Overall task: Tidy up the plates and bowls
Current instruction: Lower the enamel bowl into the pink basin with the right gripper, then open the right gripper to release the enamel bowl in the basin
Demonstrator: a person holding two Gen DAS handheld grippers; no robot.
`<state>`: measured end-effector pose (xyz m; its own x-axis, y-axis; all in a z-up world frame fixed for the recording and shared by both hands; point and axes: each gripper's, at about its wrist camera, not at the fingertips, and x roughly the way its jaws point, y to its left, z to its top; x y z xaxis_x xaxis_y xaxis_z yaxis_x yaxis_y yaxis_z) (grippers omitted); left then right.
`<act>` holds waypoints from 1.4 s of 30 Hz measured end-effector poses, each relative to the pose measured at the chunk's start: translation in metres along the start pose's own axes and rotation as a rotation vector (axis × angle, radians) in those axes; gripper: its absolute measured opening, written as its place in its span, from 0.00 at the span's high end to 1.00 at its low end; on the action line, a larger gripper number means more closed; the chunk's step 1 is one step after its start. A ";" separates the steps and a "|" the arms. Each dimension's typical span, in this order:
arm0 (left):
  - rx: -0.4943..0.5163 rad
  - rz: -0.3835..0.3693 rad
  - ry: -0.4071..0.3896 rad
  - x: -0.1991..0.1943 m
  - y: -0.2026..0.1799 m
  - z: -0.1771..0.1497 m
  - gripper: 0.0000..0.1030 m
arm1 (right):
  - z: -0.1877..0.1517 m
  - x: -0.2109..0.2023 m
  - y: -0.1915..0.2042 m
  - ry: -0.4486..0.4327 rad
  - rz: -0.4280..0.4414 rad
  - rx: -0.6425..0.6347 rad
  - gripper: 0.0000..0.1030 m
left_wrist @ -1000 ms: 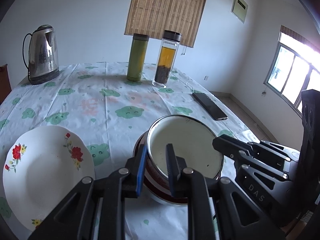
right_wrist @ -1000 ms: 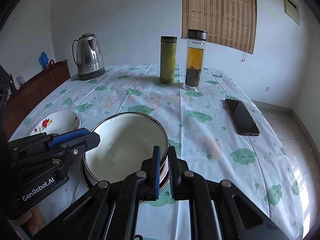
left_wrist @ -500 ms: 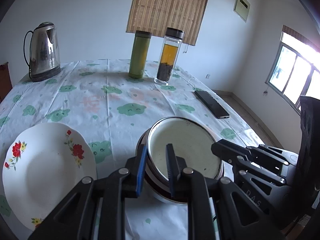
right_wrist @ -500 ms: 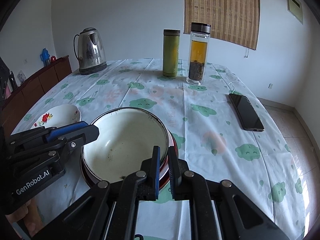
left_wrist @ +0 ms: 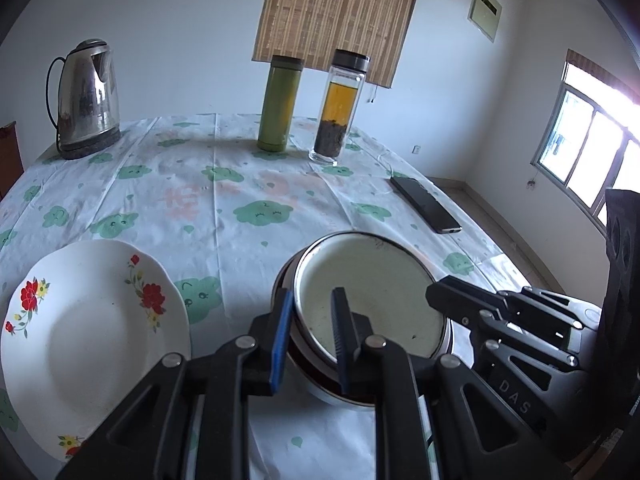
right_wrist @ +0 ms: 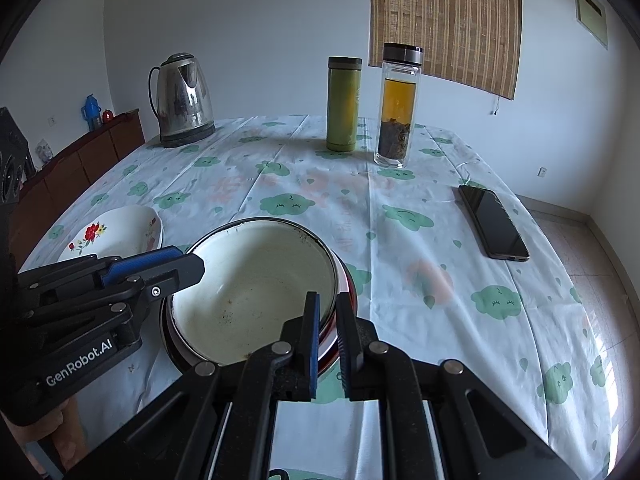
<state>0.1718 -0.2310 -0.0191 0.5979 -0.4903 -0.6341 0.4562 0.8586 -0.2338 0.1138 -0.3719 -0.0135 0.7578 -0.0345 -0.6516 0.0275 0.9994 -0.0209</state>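
Basically both grippers clamp one enamel bowl; left gripper pinches the rim at the bowl's 9 o'clock, one pad inside, one outside; right gripper pinches the rim at its 3 o'clock the same way, jaws nearly together on the thin wall; bowl sits inside a second red-sided bowl, so it's a nested pair near the table's 6 o'clock edge; floral plate lies flat, apart from the stack, at 9 o'clock of it.

Change over the last second: next to nothing; grips identical, neither pad spacing shifts; only the view creeps a touch, kettle and bottles sliding slightly in frame; bowls look in the same spot on the cloth.

Meaning for the task: bowls look already stacked, grasp is settled, carry or release not yet begun; plate untouched, probably the remaining piece to sort.
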 end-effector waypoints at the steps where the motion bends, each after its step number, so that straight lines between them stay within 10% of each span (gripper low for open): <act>1: 0.001 0.001 0.000 0.000 0.000 0.000 0.84 | 0.000 0.000 0.000 -0.001 0.000 0.001 0.89; 42: 0.003 -0.009 -0.005 0.001 -0.001 -0.001 0.74 | -0.004 -0.001 0.005 -0.033 -0.016 -0.034 0.89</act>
<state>0.1713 -0.2323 -0.0201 0.5969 -0.4992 -0.6280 0.4641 0.8534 -0.2372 0.1106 -0.3672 -0.0155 0.7787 -0.0497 -0.6254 0.0180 0.9982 -0.0570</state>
